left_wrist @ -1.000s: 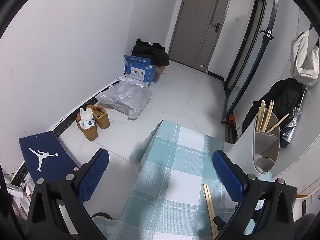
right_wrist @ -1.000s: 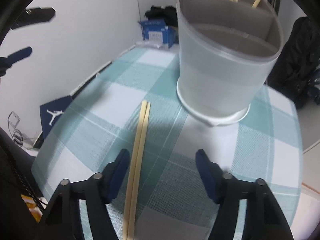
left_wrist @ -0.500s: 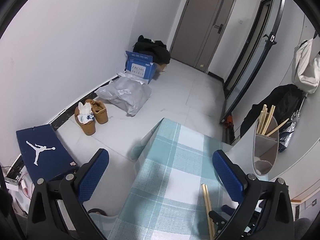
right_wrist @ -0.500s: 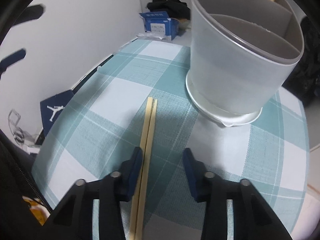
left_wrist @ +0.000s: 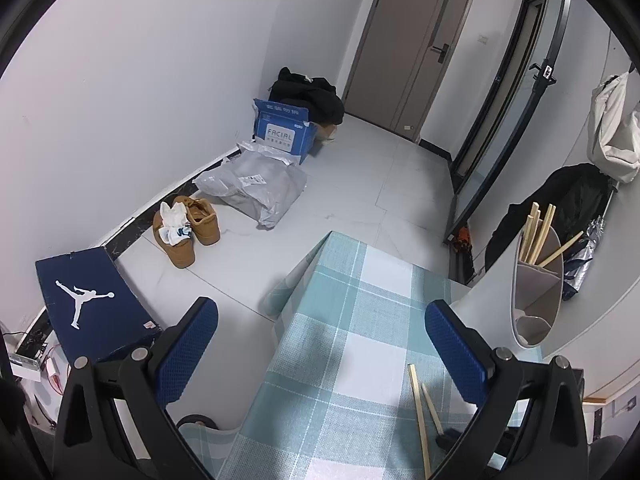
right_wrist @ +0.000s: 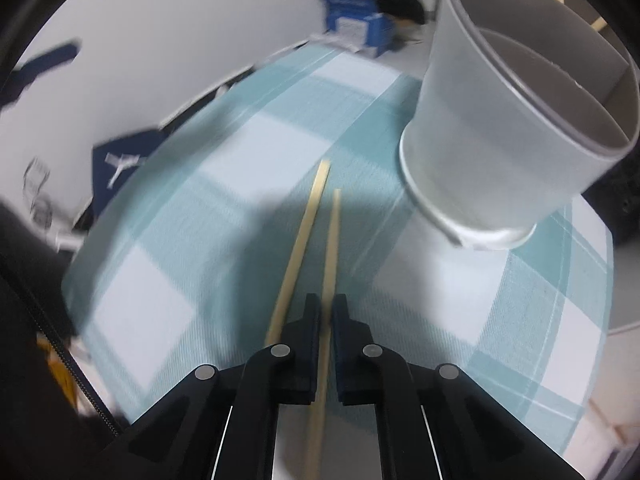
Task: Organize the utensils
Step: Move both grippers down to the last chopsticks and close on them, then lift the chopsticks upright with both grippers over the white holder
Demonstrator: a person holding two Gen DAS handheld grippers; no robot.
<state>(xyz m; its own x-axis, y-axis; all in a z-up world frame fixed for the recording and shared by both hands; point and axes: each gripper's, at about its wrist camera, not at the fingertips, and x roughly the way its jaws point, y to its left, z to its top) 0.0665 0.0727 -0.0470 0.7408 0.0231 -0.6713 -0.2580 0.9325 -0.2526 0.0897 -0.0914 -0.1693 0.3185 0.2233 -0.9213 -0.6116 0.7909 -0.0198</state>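
Your right gripper [right_wrist: 327,320] pinches only one chopstick [right_wrist: 330,256]; its mate [right_wrist: 299,248] lies outside, may get dragged. Left gripper [left_wrist: 320,344] wide, idle.

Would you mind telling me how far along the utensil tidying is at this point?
Done: several chopsticks already stand in the divided holder. In hand: the right claw is shut on one chopstick from the checked tablecloth. Left: the other loose chopstick lies beside it, and the left claw hangs open, holding nothing.
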